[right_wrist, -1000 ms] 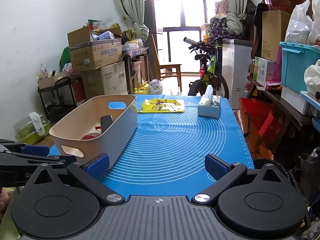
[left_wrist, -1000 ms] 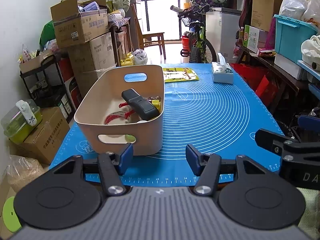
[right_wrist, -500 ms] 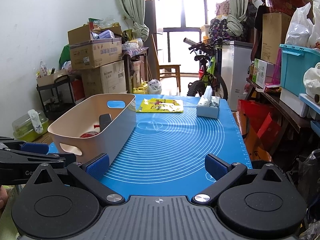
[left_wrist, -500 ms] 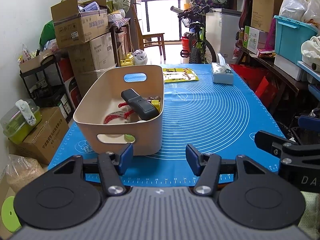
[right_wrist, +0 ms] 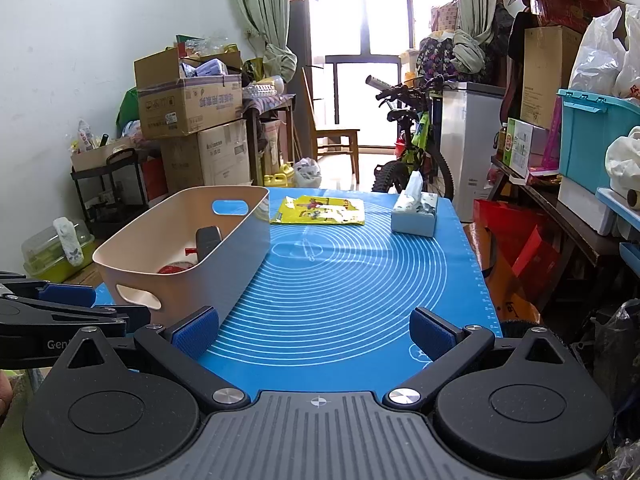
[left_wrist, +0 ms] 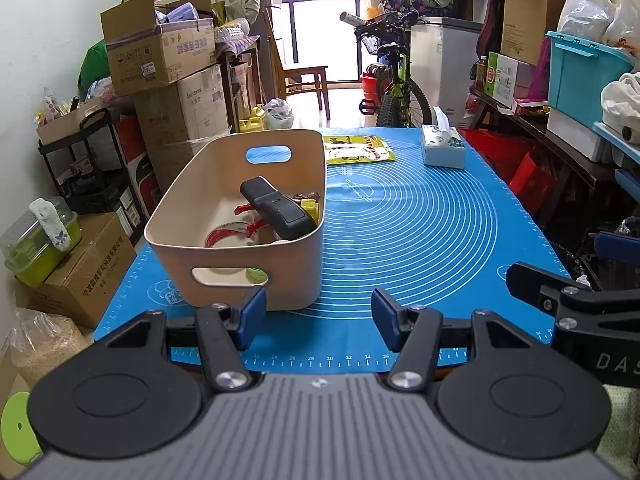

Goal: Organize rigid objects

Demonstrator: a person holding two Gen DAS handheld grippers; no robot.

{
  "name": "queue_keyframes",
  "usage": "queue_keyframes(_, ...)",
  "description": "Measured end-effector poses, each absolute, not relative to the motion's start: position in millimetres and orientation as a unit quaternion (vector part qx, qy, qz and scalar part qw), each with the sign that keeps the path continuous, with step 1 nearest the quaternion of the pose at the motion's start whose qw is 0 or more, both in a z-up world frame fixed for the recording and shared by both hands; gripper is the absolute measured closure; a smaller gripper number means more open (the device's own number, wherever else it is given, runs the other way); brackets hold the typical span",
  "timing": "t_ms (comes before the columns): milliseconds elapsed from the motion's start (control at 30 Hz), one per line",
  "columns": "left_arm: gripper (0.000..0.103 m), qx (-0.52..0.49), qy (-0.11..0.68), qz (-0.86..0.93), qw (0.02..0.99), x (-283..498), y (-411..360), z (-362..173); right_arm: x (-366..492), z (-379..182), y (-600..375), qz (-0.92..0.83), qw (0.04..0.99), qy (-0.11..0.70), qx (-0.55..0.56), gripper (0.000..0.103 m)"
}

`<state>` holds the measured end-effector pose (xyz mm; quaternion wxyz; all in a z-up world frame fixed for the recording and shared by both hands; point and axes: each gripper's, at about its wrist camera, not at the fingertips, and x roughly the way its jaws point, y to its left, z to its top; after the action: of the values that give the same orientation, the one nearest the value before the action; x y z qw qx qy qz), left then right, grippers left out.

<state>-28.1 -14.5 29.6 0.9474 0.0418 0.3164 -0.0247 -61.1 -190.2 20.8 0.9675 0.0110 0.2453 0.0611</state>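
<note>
Beige plastic basket [left_wrist: 240,216] sits on the blue silicone mat [left_wrist: 420,240] at the desk's left side, holding a black handled tool [left_wrist: 276,210], a tape roll [left_wrist: 230,238] and small items. Left gripper [left_wrist: 318,316] and right gripper [right_wrist: 314,332]: fingers apart, empty, near the mat's front edge. Mat looks cleared; judged complete, so keep both fingers clear of the basket wall
</note>
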Motion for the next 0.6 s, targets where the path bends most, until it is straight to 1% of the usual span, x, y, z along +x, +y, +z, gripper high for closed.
queue_keyframes(600,0.043,0.041,0.315,-0.023,0.948,-28.7,-15.5,29.3,-61.6,20.3,-191.4,0.059,0.968,0.244,0.01,0.002)
